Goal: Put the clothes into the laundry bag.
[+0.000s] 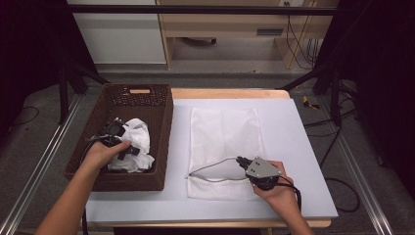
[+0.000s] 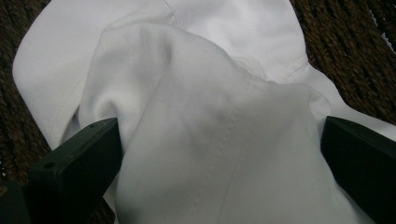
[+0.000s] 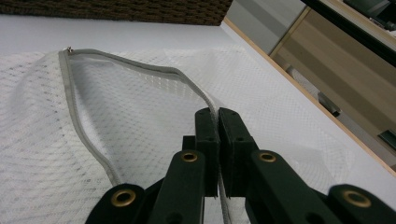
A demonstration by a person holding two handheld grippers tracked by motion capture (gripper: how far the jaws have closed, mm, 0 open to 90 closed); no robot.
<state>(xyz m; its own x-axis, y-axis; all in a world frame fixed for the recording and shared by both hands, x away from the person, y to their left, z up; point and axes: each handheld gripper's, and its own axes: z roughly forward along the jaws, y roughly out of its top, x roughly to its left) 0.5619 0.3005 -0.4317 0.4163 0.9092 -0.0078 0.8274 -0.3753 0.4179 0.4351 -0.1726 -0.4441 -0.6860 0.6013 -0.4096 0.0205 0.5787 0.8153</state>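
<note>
Work in hand: white cloth [image 1: 133, 145] to be lifted out of the basket [image 1: 164, 127] and, by my reading, put into the mesh bag [image 1: 222, 128] that lies flat on the tabletop [image 1: 298, 147].

Cloth, place: crumpled in the near half of the brown woven basket, at the left of the tabletop; in the left gripper view a folded ridge with a stitched seam rises between the two jaws.

Left gripper [image 2: 219, 154]: jaws wide apart, one on each side of the ridge, pads not pressing it; nothing held yet.

Right gripper [image 1: 243, 162]: jaws together, clamped on the grey zip edge [image 3: 140, 65] of the bag's upper layer, lifting it so the mouth gapes toward the basket.

Key relation: cloth sits directly ahead of and between the left jaws, its ridge running away from the camera along their line, so closing should pinch it across the fold.

Nearer hand: left, already in the basket; right is well apart, busy at the bag.

Bag mouth: to the right of the basket, near the front edge of the tabletop.

Risk, as judged: a shallow pinch could take one layer and drag the rest.
</note>
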